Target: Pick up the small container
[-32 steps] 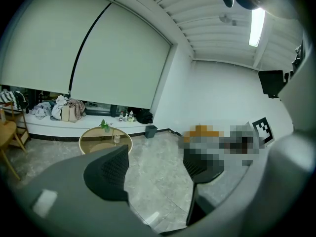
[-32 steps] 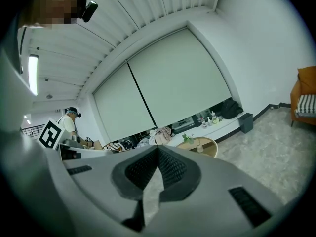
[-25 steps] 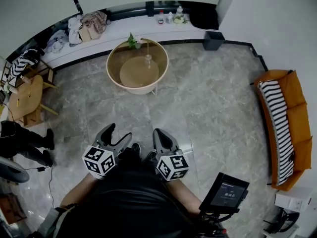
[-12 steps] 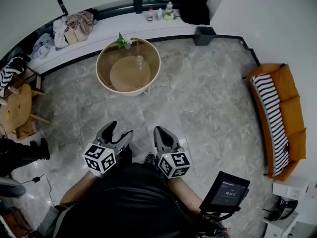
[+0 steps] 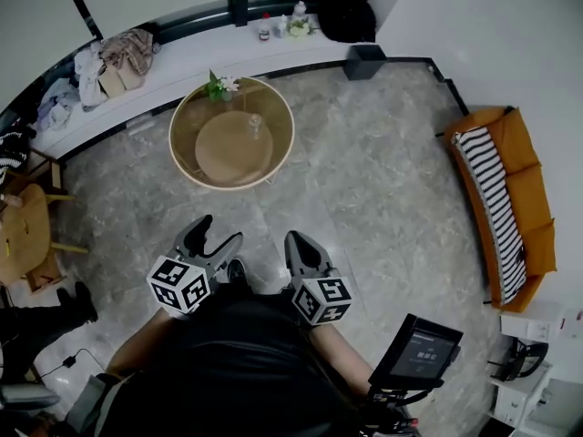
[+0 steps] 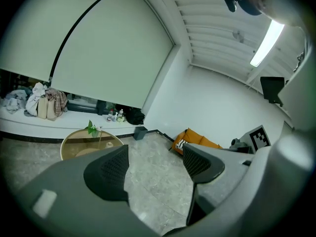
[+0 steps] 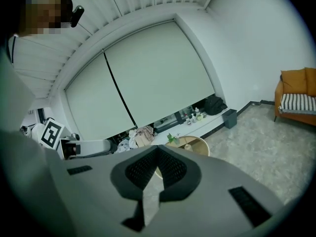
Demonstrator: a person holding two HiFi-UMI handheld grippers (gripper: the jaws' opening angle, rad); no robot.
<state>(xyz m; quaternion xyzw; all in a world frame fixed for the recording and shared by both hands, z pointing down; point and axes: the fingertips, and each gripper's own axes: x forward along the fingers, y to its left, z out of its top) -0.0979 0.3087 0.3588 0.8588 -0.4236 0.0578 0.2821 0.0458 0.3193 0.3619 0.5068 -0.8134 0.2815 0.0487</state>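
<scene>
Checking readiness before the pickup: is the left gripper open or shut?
Open. The left gripper has its jaws well apart in its own view, only floor showing between them.

Grey marble floor [image 5: 364, 180]; round table [image 5: 228, 148] centre; orange sofa [image 5: 537, 244] (striped cushion [image 5: 492, 198]) at right; white walls [image 5: 492, 35].

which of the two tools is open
The left tool: its jaws stand wide apart, only floor between them. The right tool has its jaws pressed together, holding nothing.

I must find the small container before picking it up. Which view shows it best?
The head view: the small container stands clear on the round table, seen from above. Both gripper views show it only as a tiny speck above their jaws.
</scene>
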